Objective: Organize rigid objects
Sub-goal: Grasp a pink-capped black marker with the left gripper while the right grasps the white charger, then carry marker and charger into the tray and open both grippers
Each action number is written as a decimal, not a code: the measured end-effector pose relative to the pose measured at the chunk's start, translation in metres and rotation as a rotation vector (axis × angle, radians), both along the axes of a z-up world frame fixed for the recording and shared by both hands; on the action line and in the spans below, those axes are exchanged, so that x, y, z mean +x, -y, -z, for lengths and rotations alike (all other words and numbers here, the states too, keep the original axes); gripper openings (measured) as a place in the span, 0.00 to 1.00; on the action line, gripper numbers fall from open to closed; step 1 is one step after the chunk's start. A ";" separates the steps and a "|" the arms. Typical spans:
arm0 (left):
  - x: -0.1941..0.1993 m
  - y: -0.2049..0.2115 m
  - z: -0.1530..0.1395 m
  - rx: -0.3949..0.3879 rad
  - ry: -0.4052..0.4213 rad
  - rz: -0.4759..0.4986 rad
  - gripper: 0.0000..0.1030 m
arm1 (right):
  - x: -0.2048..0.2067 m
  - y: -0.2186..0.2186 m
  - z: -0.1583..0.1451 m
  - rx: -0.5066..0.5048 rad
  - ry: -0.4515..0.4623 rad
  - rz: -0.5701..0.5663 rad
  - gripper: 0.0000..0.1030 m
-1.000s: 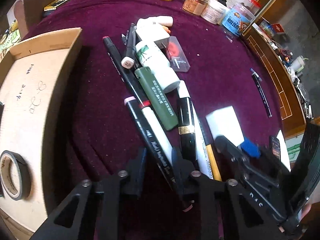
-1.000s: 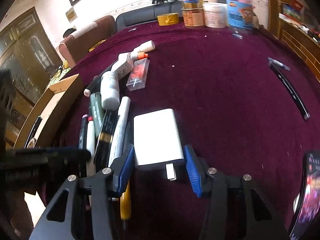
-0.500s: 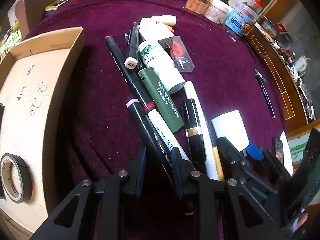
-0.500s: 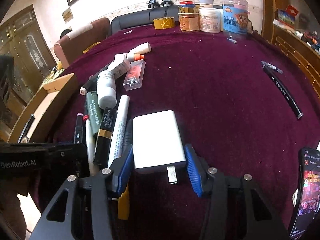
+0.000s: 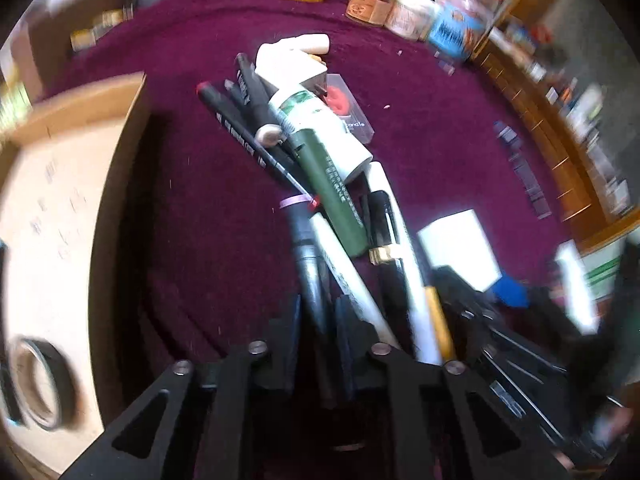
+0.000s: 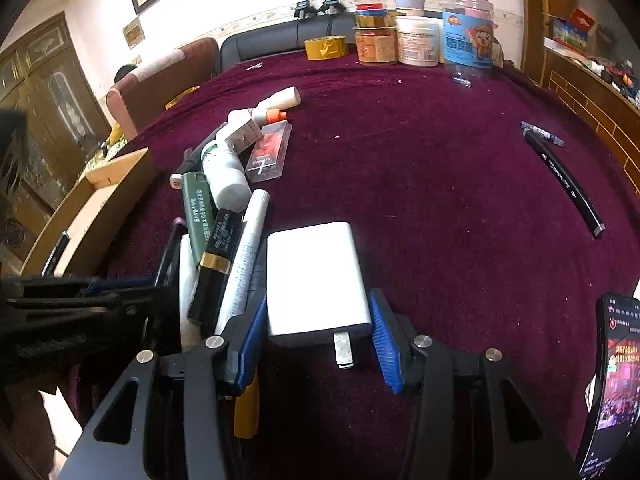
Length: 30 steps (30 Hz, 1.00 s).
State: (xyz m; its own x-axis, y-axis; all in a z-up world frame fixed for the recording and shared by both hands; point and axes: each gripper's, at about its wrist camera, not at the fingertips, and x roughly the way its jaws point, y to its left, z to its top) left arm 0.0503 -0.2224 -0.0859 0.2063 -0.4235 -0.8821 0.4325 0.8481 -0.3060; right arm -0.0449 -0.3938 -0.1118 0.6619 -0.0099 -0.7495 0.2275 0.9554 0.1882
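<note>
The left gripper (image 5: 318,320) has just been closing and now pinches a black marker (image 5: 310,276) at the near end of the pen pile. The right gripper (image 6: 316,332) straddles a white charger (image 6: 314,280), blue pads beside its flanks, whether touching I cannot tell. Left lies a cardboard box (image 5: 120,184).

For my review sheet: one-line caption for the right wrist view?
Right gripper closed around a white plug-in charger on the maroon tablecloth, beside a pile of pens.
</note>
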 end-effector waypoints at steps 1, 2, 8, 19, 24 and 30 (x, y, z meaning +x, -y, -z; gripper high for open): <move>0.001 -0.012 -0.007 -0.045 -0.006 -0.017 0.14 | -0.001 0.001 0.000 0.008 0.004 0.005 0.46; 0.001 -0.025 -0.015 -0.072 -0.004 -0.037 0.14 | -0.003 0.003 -0.001 0.017 0.010 0.014 0.46; -0.010 -0.075 -0.048 -0.192 0.000 -0.077 0.14 | -0.016 0.008 -0.014 0.110 0.095 0.066 0.45; 0.025 -0.188 -0.108 -0.231 0.072 -0.227 0.14 | 0.012 -0.083 -0.076 0.228 0.211 -0.205 0.45; 0.059 -0.198 -0.087 -0.138 0.090 -0.257 0.14 | 0.047 -0.137 -0.080 0.261 0.186 -0.324 0.45; 0.095 -0.191 -0.037 -0.073 0.005 -0.259 0.14 | 0.092 -0.187 -0.069 0.220 0.134 -0.377 0.45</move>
State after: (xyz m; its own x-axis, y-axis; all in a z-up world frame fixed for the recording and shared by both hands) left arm 0.1455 -0.0309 -0.0490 0.3200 -0.4186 -0.8499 0.2054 0.9064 -0.3691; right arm 0.0469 -0.2066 -0.0428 0.6800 0.4003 -0.6143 -0.1688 0.9008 0.4002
